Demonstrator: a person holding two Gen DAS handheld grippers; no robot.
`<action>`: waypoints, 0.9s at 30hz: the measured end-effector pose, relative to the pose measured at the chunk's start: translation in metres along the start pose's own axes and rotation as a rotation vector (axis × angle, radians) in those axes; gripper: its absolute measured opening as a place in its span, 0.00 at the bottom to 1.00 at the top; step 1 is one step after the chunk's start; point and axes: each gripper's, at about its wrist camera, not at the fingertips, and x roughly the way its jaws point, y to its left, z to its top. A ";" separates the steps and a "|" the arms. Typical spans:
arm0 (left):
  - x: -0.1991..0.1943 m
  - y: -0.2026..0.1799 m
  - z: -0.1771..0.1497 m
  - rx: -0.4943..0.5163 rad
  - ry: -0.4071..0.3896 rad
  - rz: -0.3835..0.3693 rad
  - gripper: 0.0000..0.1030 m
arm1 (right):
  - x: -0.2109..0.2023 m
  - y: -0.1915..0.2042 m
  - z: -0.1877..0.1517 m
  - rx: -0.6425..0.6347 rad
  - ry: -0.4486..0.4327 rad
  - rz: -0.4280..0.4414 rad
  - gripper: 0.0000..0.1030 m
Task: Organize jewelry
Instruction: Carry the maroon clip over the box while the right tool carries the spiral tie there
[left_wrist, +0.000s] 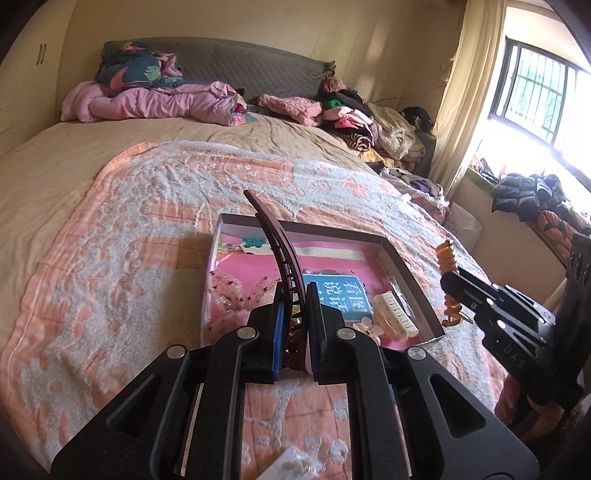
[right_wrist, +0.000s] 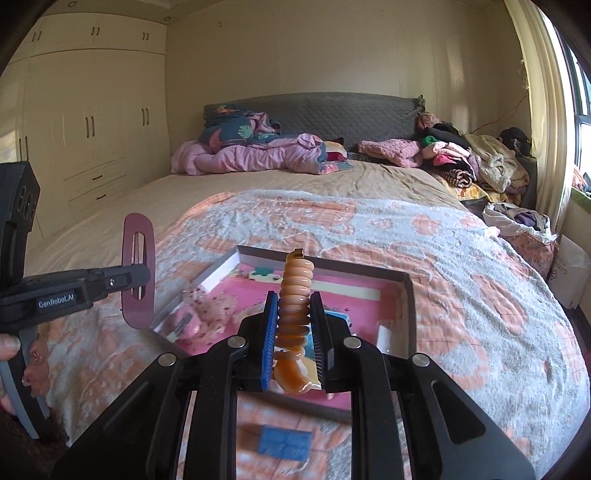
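Holding two hair pieces over the shallow box (left_wrist: 406, 254): left gripper (left_wrist: 293, 317) is clamped on a long curved maroon hair clip (left_wrist: 273, 236), which stands up edge-on above the box's near-left part; right gripper (right_wrist: 293, 321) is clamped on an amber spiral hair clip (right_wrist: 295, 295), upright above the box's near edge. Neither piece touches the box.

Already inside the box: a cream claw clip (left_wrist: 393, 312) near its right wall, a small pale flower clip (left_wrist: 364, 326) at the near edge beside the claw clip, a clear packet (left_wrist: 397, 290) against the right wall, and pink sparkly fabric (left_wrist: 231, 291) at the left. The box floor is a pink printed sheet with a blue label (left_wrist: 338, 297).

Judgement: partway. Some items are in, two are in hand and not yet placed. A small white packet (left_wrist: 291, 465) lies on the blanket (left_wrist: 129, 221) outside the box, nearer the camera, likely still to collect. A blue block (right_wrist: 284, 445) lies there too; it's blurred and I can't tell what it is.
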 end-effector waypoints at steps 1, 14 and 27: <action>0.004 -0.001 0.000 0.004 0.003 0.001 0.05 | 0.002 -0.003 0.000 0.000 0.003 -0.007 0.17; 0.064 -0.016 -0.011 0.056 0.104 -0.016 0.05 | 0.039 -0.053 -0.008 0.035 0.061 -0.098 0.17; 0.096 -0.019 -0.025 0.069 0.172 -0.019 0.05 | 0.077 -0.077 -0.021 0.058 0.146 -0.108 0.17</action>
